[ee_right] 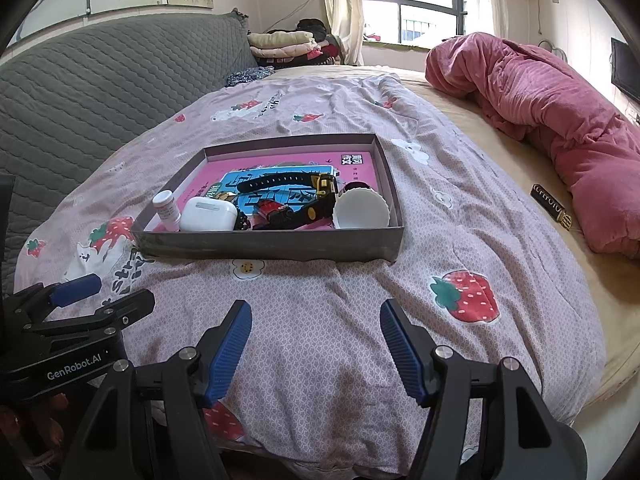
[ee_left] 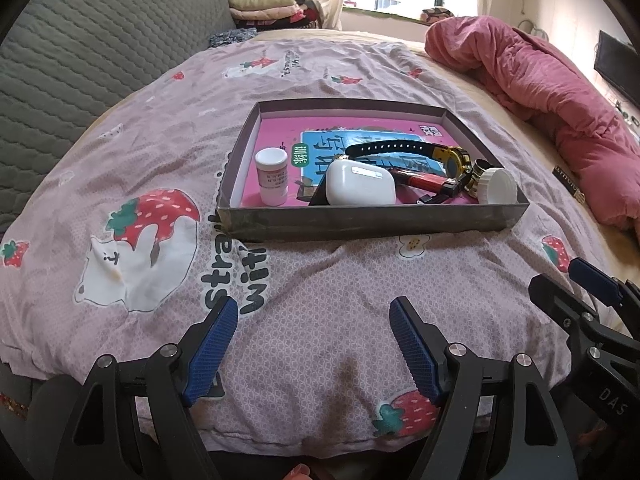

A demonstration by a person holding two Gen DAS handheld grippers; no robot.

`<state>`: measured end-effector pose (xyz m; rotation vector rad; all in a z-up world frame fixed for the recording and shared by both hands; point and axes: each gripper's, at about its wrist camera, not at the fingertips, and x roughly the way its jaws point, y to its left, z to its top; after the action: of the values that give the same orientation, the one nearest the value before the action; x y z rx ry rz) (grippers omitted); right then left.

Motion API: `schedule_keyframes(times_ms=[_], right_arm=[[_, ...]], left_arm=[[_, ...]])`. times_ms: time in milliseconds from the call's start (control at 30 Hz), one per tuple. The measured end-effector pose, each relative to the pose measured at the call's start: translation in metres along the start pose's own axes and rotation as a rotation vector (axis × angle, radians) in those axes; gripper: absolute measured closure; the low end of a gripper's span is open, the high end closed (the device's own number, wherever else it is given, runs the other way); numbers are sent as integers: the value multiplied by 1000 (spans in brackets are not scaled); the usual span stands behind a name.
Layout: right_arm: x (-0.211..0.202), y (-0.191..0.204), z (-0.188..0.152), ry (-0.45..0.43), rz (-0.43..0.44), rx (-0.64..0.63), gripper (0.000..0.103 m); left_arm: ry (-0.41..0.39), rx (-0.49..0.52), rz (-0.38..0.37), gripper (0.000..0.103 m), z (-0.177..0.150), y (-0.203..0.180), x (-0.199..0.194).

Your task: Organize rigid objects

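A shallow grey box (ee_left: pixel 372 220) (ee_right: pixel 268 245) lies on the strawberry-print quilt, lined with a pink and blue book (ee_left: pixel 280 128) (ee_right: pixel 288 162). Inside are a small white pill bottle (ee_left: pixel 273 176) (ee_right: pixel 167 209), a white earbud case (ee_left: pixel 360 183) (ee_right: pixel 208 215), a black-strap watch (ee_left: pixel 404 147) (ee_right: pixel 280 181), a red and black lighter-like item (ee_left: pixel 428 181) (ee_right: pixel 274 210) and a white lid (ee_left: pixel 500 185) (ee_right: pixel 361 209). My left gripper (ee_left: pixel 314 312) is open, low over the quilt in front of the box. My right gripper (ee_right: pixel 316 312) is open beside it, empty.
A small black and gold item (ee_left: pixel 570 188) (ee_right: pixel 550 205) lies on the beige sheet to the right of the quilt. A rolled pink blanket (ee_left: pixel 552 92) (ee_right: pixel 560 120) runs along the right. A grey quilted headboard (ee_left: pixel 80 52) (ee_right: pixel 100 80) stands on the left. Folded clothes (ee_right: pixel 286 46) are stacked at the back.
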<state>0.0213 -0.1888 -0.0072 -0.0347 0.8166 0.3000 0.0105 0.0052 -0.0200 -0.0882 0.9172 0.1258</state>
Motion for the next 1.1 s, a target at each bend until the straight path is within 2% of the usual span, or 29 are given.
schedule_keyframes(times_ms=[1100], right_arm=[[16,-10,-2,47,-29,17,37]], left_arm=[[-32,13,24,24,3,-2,-3]])
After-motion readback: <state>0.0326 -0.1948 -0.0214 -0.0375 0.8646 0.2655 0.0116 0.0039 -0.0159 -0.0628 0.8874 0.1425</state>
